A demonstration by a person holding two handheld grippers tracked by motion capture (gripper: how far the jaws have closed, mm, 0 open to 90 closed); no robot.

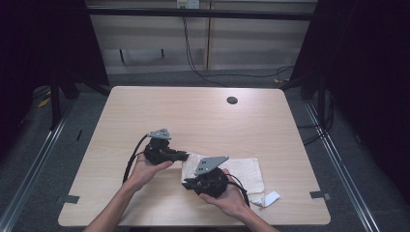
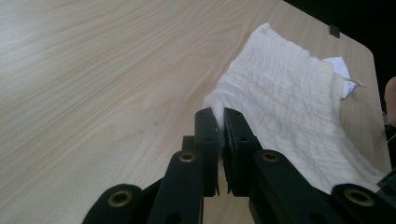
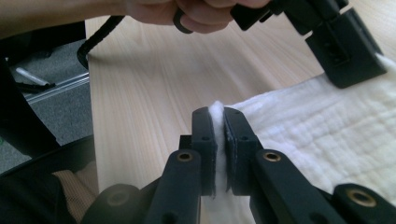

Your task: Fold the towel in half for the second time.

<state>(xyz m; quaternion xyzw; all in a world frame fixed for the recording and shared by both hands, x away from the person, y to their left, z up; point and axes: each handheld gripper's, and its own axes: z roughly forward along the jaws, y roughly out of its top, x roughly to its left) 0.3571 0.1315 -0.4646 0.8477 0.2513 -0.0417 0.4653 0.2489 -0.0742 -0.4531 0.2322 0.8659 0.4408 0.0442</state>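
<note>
A white waffle-weave cloth [image 1: 244,173] lies on the wooden table [image 1: 193,116], near the front right. My left gripper [image 1: 184,155] pinches the cloth's left far corner; in the left gripper view the jaws are shut on a fold of cloth [image 2: 280,107] at the left gripper's tips [image 2: 220,116]. My right gripper [image 1: 188,182] is shut on the left near corner, and white cloth [image 3: 317,135] pokes up between its jaws at the right gripper's tips [image 3: 217,114]. In the right gripper view, the left gripper [image 3: 348,56] shows at the top right on the cloth's edge.
A white tag [image 1: 270,198] sticks out from the cloth's front right corner. A dark round hole [image 1: 232,100] sits near the table's far edge. Cables [image 1: 193,58] hang behind the table. The table's front edge is close to both hands.
</note>
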